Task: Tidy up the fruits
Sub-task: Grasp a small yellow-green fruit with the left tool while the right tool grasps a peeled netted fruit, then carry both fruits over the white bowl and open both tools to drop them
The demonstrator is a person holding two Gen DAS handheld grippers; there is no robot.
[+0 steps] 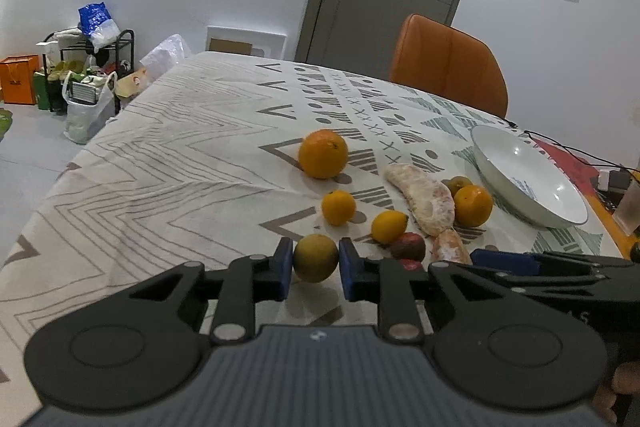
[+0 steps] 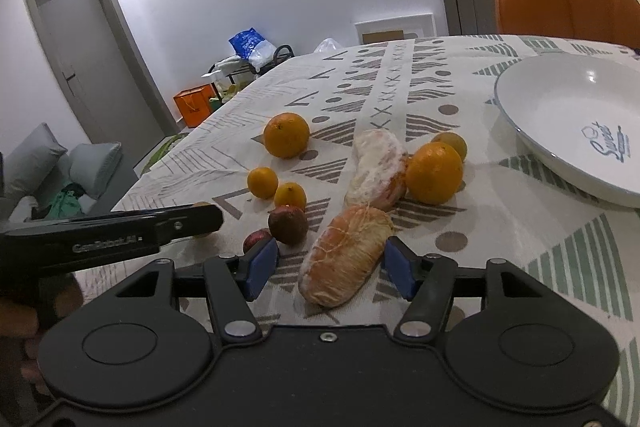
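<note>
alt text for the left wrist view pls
The left gripper is shut on a small yellow-green fruit on a patterned tablecloth. Beyond lie oranges, peeled citrus segments and an empty white bowl, with an orange chair behind.

Right gripper (image 2: 332,269), lower centre of frame: blue-padded jaws apart, straddling the near peeled, pith-covered citrus segment (image 2: 344,259); pads not touching it. A second peeled white-pith segment (image 2: 378,169) lies just above. Large round orange (image 2: 286,135) upper centre-left; another orange (image 2: 434,173) right of the segments. White shallow ceramic bowl (image 2: 520,131) at right edge. Black left gripper (image 2: 200,217) enters from the left; its fingertips are not visible.
</note>
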